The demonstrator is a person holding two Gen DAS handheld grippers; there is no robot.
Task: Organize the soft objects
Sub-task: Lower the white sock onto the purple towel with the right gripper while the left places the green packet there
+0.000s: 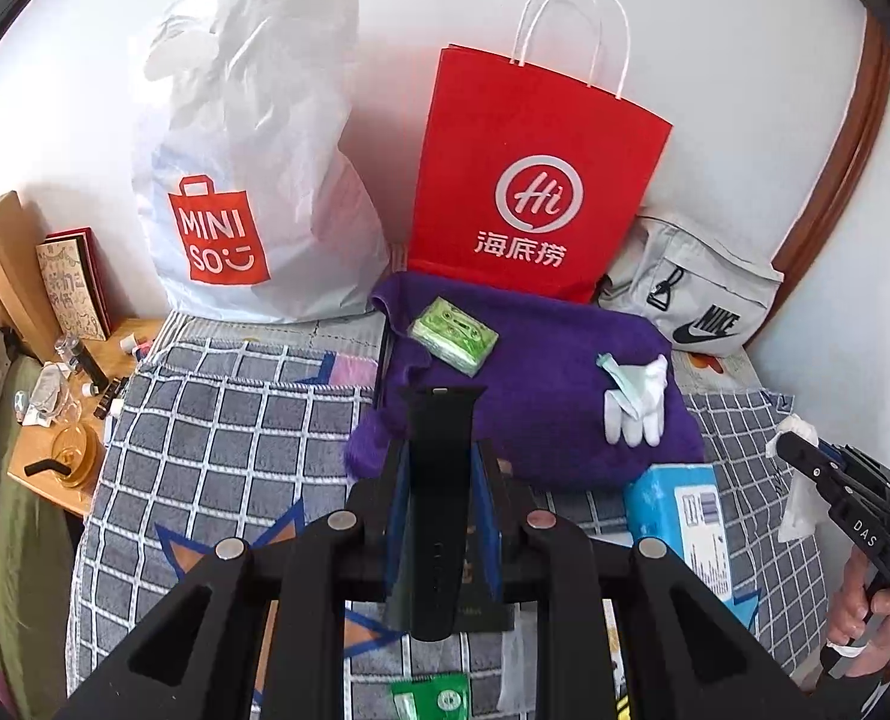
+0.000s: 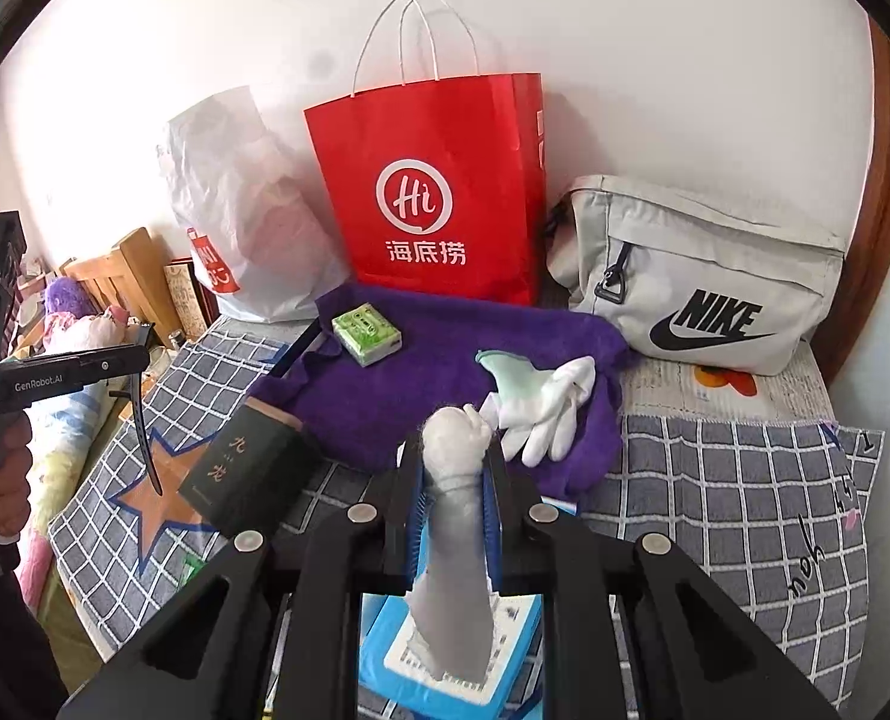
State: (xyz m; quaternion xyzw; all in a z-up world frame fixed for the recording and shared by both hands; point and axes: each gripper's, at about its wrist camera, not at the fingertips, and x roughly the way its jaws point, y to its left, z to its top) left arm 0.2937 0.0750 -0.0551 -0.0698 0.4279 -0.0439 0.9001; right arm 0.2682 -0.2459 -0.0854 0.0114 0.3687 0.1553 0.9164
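The left hand-held gripper [image 1: 438,462] is clamped on a black rubbery watch strap [image 1: 435,516] that stands upright between its jaws, held above the bed's grey-and-white checked blanket [image 1: 216,438]. The right hand-held gripper [image 2: 454,468] is closed on a crumpled white tissue [image 2: 452,480], drawn up out of a blue tissue pack [image 2: 457,660] lying directly beneath it. Just ahead of both, a purple fluffy towel [image 2: 396,384] lies spread on the bed, carrying a small green tissue packet [image 2: 365,335] and a pair of white gloves [image 2: 541,414], with a red paper bag [image 2: 432,192] behind it.
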